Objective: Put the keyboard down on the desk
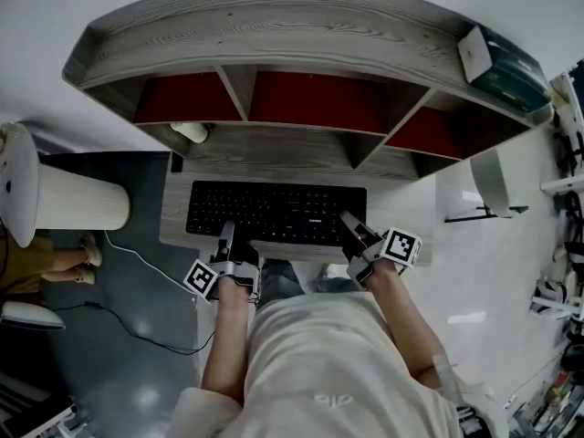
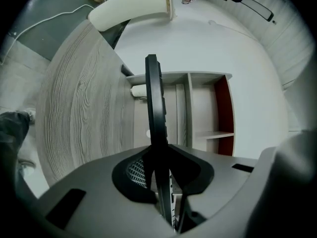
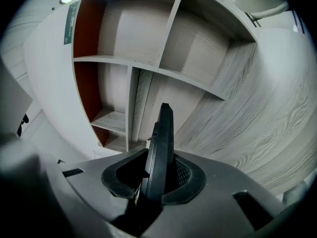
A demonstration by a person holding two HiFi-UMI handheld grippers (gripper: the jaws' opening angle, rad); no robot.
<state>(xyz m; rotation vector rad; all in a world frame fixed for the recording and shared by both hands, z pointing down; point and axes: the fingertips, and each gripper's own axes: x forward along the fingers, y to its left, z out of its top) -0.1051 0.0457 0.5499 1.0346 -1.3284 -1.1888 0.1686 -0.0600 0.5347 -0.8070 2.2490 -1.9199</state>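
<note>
A black keyboard (image 1: 274, 212) lies flat over the grey wood desk (image 1: 173, 210), in front of the shelf unit. My left gripper (image 1: 225, 235) is shut on its near edge towards the left end. My right gripper (image 1: 349, 221) is shut on its near edge towards the right end. In the left gripper view the keyboard (image 2: 155, 103) shows edge-on between the jaws of the left gripper (image 2: 163, 175), with the desk (image 2: 79, 108) to its left. In the right gripper view the keyboard (image 3: 162, 143) shows edge-on in the right gripper (image 3: 157, 180), beside the desk (image 3: 257, 128). Whether the keyboard touches the desk I cannot tell.
A grey wood shelf unit (image 1: 274, 35) with red-backed compartments stands at the desk's far side. A white object (image 1: 190, 130) lies in its lower left opening. A white and green box (image 1: 497, 62) sits on its top right. A white cylinder (image 1: 78, 197) stands at the left, a cable (image 1: 137, 263) on the floor.
</note>
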